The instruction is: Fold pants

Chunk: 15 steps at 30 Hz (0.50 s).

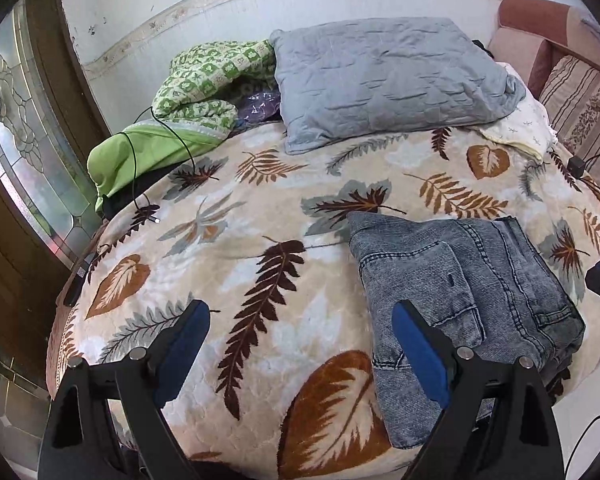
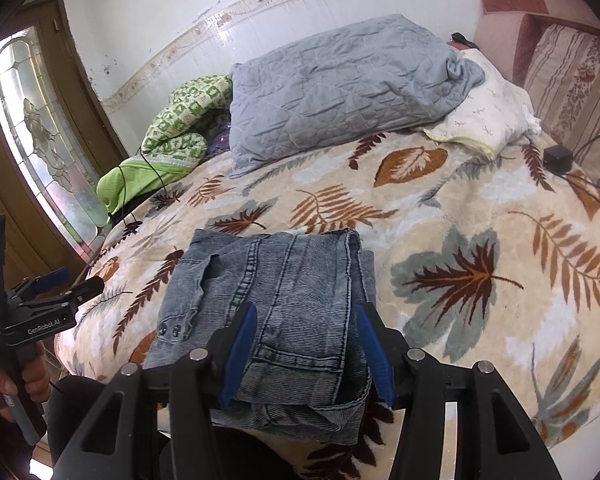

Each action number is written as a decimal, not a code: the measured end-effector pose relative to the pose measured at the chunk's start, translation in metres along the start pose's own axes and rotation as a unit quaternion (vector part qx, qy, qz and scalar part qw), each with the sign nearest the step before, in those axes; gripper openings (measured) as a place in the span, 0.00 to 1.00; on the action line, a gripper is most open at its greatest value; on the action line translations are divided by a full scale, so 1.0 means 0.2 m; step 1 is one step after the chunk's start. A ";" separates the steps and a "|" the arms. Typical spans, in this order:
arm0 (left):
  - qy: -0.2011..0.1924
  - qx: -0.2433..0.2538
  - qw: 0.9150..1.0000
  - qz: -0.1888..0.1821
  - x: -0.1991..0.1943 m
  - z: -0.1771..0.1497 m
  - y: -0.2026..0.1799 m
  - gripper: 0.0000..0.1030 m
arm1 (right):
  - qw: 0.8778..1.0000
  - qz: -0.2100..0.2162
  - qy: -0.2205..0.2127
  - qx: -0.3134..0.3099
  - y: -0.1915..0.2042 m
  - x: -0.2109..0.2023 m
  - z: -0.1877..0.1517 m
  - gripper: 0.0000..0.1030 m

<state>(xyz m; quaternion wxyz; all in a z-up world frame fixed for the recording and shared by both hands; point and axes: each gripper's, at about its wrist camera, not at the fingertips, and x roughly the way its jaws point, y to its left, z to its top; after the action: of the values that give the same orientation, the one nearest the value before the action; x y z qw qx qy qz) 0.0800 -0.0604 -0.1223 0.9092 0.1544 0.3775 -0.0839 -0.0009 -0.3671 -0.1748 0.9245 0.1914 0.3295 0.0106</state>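
Two grippers hover over our leaf-patterned blanket [image 1: 260,208]. We see the folded grey jeans [image 2: 276,312] lying near its front edge. Our right gripper [image 2: 306,350] straddles the near end of the jeans, pads half spread, grip unclear. Our left gripper [image 1: 300,344] gapes wide, empty, beside the jeans.

Bed [image 1: 260,360] w/ leaf-print blanket. Folded jeans [image 1: 460,280] lie near-right edge. Far side: grey pillow [image 1: 380,80] center, green quilt [image 1: 204,88] left, white pillow [image 2: 488,116] & small black box [image 2: 557,159] right.
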 end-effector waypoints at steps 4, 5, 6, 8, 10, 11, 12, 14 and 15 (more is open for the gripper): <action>0.007 0.002 1.000 -0.001 0.04 0.01 -0.01 0.90 | 1.000 -0.001 0.005 0.009 -0.04 0.03 0.00 0.54; 0.009 0.004 1.000 0.000 0.05 0.01 -0.02 0.90 | 1.000 -0.001 0.006 0.011 -0.05 0.04 0.01 0.54; 0.010 0.004 1.000 0.000 0.06 0.01 -0.02 0.90 | 1.000 -0.001 0.006 0.013 -0.05 0.04 0.01 0.54; 0.012 0.006 1.000 -0.001 0.07 0.02 -0.03 0.90 | 1.000 0.000 0.009 0.020 -0.07 0.06 0.01 0.54; 0.013 0.008 1.000 -0.001 0.08 0.02 -0.04 0.90 | 1.000 -0.001 0.009 0.021 -0.08 0.06 0.01 0.54; 0.014 0.008 1.000 -0.001 0.09 0.02 -0.04 0.90 | 1.000 -0.001 0.010 0.022 -0.08 0.06 0.02 0.54; 0.016 0.009 1.000 -0.001 0.10 0.02 -0.04 0.90 | 1.000 -0.001 0.011 0.023 -0.09 0.07 0.02 0.54; 0.019 0.009 1.000 -0.002 0.11 0.02 -0.05 0.90 | 1.000 0.002 0.013 0.026 -0.10 0.08 0.02 0.55; 0.021 0.009 1.000 -0.003 0.12 0.02 -0.05 0.90 | 0.999 0.004 0.015 0.028 -0.10 0.08 0.01 0.55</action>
<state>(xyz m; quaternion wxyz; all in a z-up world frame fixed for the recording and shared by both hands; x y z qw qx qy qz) 0.0964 -0.0728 -0.1387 0.8993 0.1631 0.3964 -0.0866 0.0120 -0.3844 -0.1903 0.9138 0.2185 0.3424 0.0081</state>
